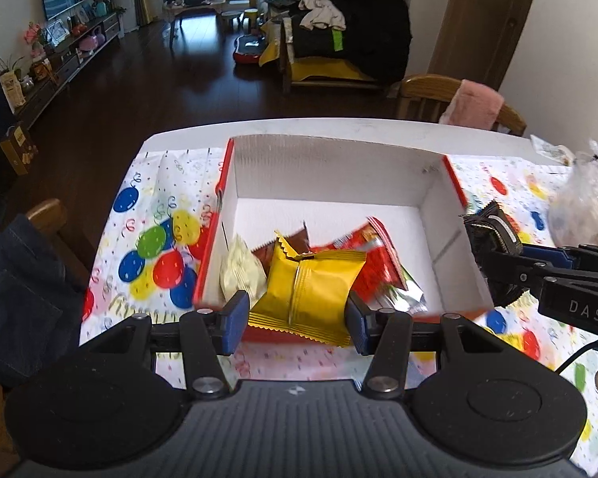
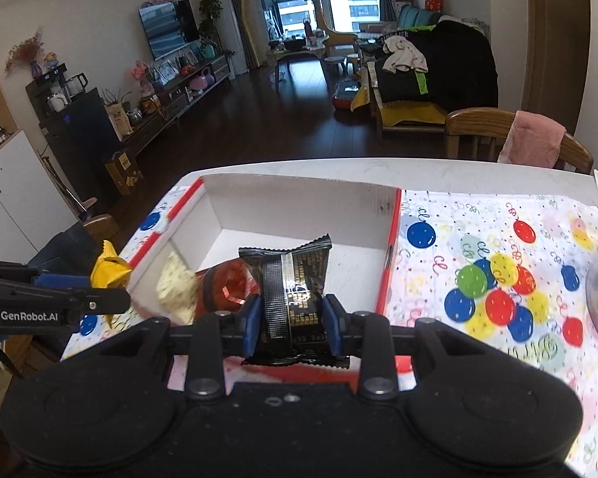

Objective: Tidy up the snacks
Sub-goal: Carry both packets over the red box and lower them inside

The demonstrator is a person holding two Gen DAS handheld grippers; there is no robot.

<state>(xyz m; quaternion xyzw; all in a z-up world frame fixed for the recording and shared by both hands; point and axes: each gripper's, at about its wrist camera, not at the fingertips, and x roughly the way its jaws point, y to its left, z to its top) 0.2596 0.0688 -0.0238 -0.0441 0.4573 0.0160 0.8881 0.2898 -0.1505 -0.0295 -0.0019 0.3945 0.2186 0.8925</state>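
Observation:
My left gripper [image 1: 297,312] is shut on a yellow snack packet [image 1: 311,286], held over the near edge of a white box with red rims [image 1: 327,171]. Inside the box lie a pale cream packet [image 1: 239,273], a brown packet [image 1: 295,241] and red packets [image 1: 378,259]. My right gripper [image 2: 289,320] is shut on a black snack packet with gold print [image 2: 289,279], also above the box's [image 2: 299,199] near edge. In the left wrist view the right gripper [image 1: 494,255] with its black packet [image 1: 490,227] hangs at the box's right wall. The yellow packet [image 2: 109,269] shows at the left of the right wrist view.
The box sits on a table under a balloon-print cloth [image 2: 498,286]. A clear plastic bag [image 1: 586,199] stands on the table to the right. Wooden chairs [image 2: 514,139] ring the table, one with a pink towel [image 2: 532,139], another at left with dark jeans [image 1: 16,290].

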